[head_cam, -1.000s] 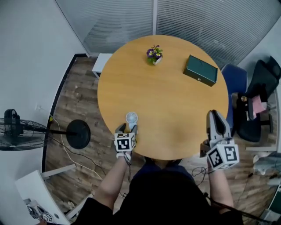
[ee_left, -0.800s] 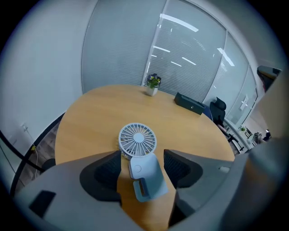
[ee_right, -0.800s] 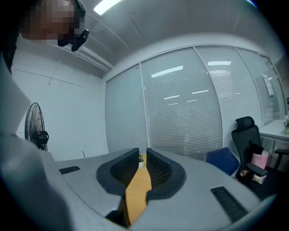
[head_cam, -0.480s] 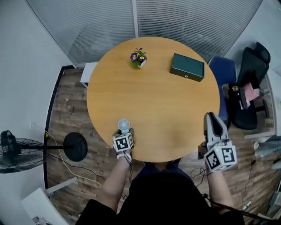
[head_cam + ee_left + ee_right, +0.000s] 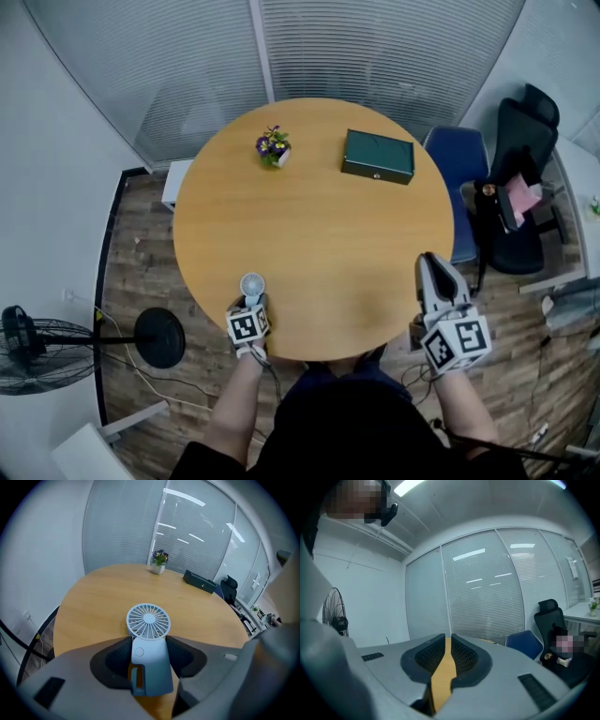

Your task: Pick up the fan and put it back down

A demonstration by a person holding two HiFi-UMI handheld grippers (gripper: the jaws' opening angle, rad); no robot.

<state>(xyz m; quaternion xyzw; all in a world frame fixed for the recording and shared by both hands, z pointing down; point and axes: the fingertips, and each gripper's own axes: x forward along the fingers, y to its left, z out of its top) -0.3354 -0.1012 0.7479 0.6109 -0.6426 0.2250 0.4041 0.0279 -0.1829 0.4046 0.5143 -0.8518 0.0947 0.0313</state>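
The left tool (image 5: 253,302) had just been closing its jaws on the fan (image 5: 148,620) by the desk (image 5: 319,234) edge, where a slack pinch might've tipped it off.

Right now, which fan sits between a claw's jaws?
The small blue table fan, between the left claw's jaws, which have just been closing; the black floor fan stands apart.

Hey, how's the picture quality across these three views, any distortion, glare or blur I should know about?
Head view: wide-angle bend in the walls, even light, table sharp with little shadow. Left gripper view: strong fisheye with black corners, fan crisp, ceiling-light streaks on the blinds. Right gripper view: same fisheye, dark edges, bright lamp at top, light streaks on the glass.
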